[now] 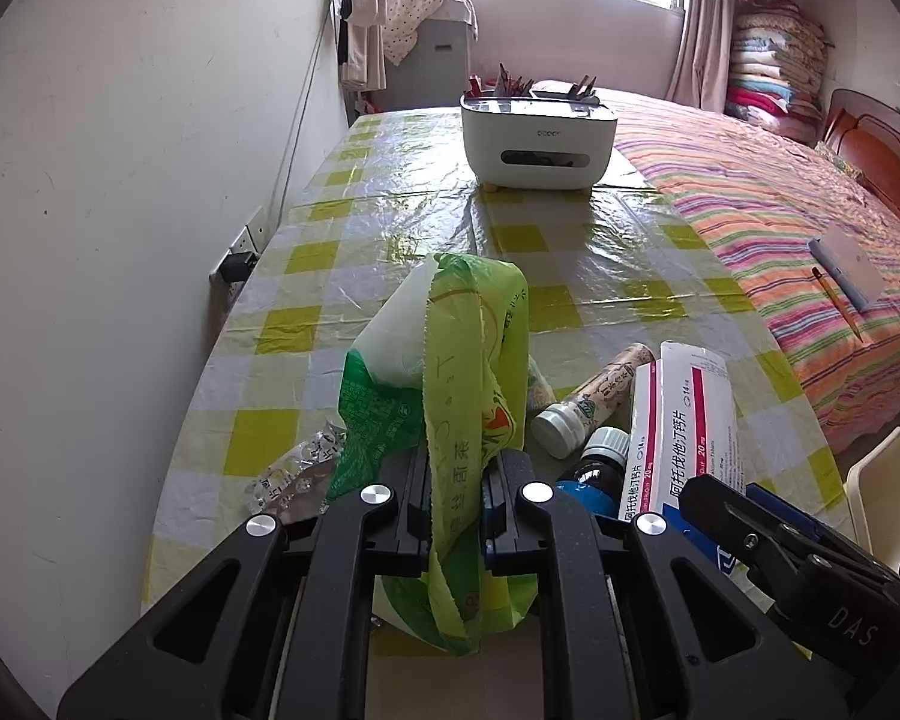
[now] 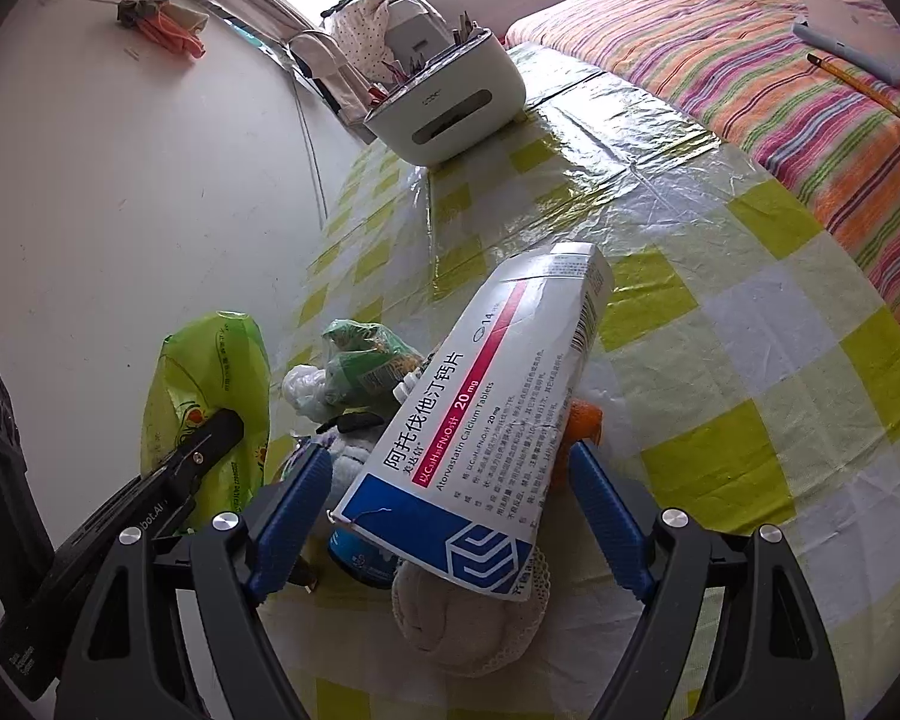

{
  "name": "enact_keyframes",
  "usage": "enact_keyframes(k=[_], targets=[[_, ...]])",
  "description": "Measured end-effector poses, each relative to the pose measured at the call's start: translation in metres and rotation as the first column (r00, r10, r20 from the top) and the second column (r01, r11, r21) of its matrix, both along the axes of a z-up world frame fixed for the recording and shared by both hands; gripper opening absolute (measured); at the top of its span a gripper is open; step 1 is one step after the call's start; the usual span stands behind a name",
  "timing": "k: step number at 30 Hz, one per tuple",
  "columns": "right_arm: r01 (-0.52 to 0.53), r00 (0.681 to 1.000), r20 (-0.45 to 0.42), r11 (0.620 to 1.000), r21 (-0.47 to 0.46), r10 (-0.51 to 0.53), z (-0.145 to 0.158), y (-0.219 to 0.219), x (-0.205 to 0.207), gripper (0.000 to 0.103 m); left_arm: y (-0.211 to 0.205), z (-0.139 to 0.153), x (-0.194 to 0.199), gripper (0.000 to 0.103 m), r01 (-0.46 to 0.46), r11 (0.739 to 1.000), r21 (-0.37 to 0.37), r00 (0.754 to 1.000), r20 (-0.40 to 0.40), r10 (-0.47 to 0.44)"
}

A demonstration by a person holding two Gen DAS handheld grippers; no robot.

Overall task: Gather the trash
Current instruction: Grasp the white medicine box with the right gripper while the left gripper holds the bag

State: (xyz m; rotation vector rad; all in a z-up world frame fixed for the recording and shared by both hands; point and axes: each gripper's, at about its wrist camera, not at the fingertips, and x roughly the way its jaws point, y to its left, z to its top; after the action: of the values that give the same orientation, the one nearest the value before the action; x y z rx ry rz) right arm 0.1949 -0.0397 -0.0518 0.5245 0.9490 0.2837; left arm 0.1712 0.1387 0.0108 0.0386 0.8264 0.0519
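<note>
My left gripper (image 1: 457,468) is shut on a green plastic bag (image 1: 450,360) and holds it upright over the checked table (image 1: 390,228); the bag also shows in the right wrist view (image 2: 210,396). My right gripper (image 2: 444,468) is open, its blue fingers either side of a white, red and blue medicine box (image 2: 480,426) that lies on a pile of trash. The box also shows in the left wrist view (image 1: 684,426). Beside it lie a tube-shaped bottle with a white cap (image 1: 594,399), a dark bottle (image 1: 594,468) and an empty blister pack (image 1: 294,474).
A white organiser box (image 1: 537,138) stands at the table's far end. A bed with a striped cover (image 1: 810,228) runs along the right, with a notebook (image 1: 846,264) and pencil on it. A wall (image 1: 120,210) borders the left. A crumpled green wrapper (image 2: 366,366) and grey cloth (image 2: 462,624) lie in the pile.
</note>
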Motion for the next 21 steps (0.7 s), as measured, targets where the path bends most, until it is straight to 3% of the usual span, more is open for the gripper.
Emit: enact_keyframes(k=[3,7,10,11,12,18,20,21], targets=[[0.000,0.999,-0.038,0.999,-0.053,-0.002,-0.003,0.010,0.008,0.079,0.002,0.001,-0.003,0.010,-0.003,1.000,-0.006,1.000,0.006,0.003],[-0.012,0.997,-0.082,0.999,-0.052,0.008,-0.011,0.018,0.016,0.079,0.005,0.004,-0.008,0.010,-0.002,1.000,-0.018,1.000,0.016,0.002],[-0.012,0.998,-0.064,0.996,-0.088,0.007,-0.013,0.020,0.016,0.078,0.005,0.006,-0.011,0.010,0.005,1.000,-0.021,1.000,0.027,-0.004],[-0.024,0.998,-0.062,0.995,-0.097,0.018,-0.014,0.021,0.016,0.070,0.005,0.006,-0.013,0.010,0.008,1.000,-0.022,1.000,0.028,-0.007],[-0.030,0.998,-0.058,0.995,-0.094,0.025,-0.015,0.021,0.015,0.068,0.004,0.007,-0.014,0.010,0.012,1.000,-0.024,1.000,0.028,-0.011],[-0.018,1.000,0.022,0.994,-0.111,0.020,-0.007,0.008,0.001,0.065,0.003,0.009,-0.023,0.010,0.032,0.998,-0.049,0.999,0.041,-0.030],[-0.016,0.999,0.041,0.996,-0.084,0.019,-0.003,0.000,-0.004,0.057,0.002,0.012,-0.026,0.010,0.047,0.996,-0.078,0.998,0.049,-0.043],[-0.013,0.999,0.052,0.998,-0.068,0.016,-0.001,-0.006,-0.007,0.034,0.001,0.014,-0.029,0.010,0.055,0.994,-0.093,0.997,0.056,-0.050]])
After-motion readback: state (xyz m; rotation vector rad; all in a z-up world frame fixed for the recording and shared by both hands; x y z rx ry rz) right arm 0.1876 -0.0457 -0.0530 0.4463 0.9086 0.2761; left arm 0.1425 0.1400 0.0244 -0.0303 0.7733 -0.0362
